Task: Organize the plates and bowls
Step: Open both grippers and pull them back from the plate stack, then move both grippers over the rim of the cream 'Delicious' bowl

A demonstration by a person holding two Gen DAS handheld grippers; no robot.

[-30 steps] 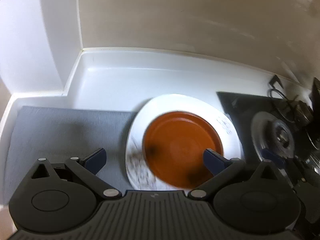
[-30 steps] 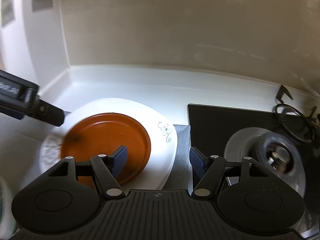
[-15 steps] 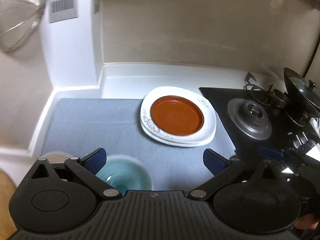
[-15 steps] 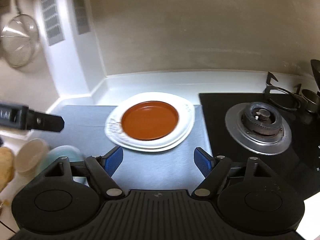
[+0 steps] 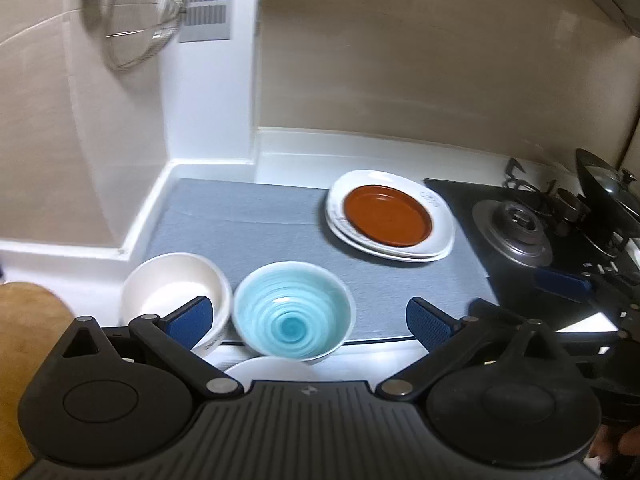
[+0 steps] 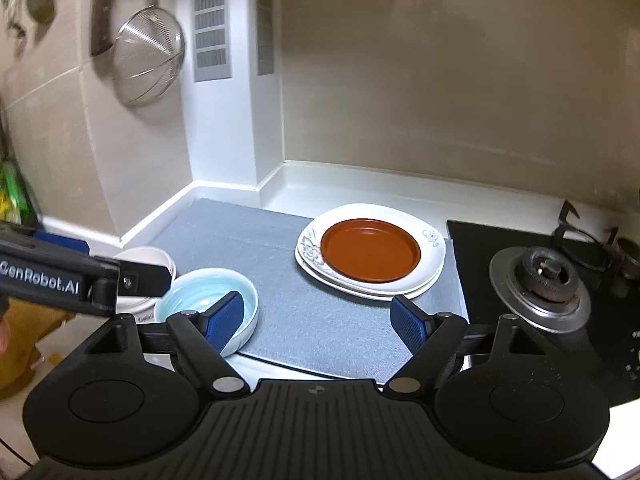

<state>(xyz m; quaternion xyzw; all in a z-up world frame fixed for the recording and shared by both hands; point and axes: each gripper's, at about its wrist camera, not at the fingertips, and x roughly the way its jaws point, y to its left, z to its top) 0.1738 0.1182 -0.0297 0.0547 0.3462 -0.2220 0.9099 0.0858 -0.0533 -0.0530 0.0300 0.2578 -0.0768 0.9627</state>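
A brown plate lies on two stacked white plates at the far right of a grey mat. A light blue bowl and a white bowl stand at the mat's near left. My left gripper is open and empty, above the blue bowl. My right gripper is open and empty, over the mat's near edge. The left gripper's body also shows in the right wrist view.
A black gas stove with a pot lies right of the mat. A metal strainer hangs on the left wall. A white dish rim shows below the blue bowl. A wooden board is at the left.
Both grippers have pulled back and up from the stacked plates. The blue and white bowls have come into view. Both grippers stay open.
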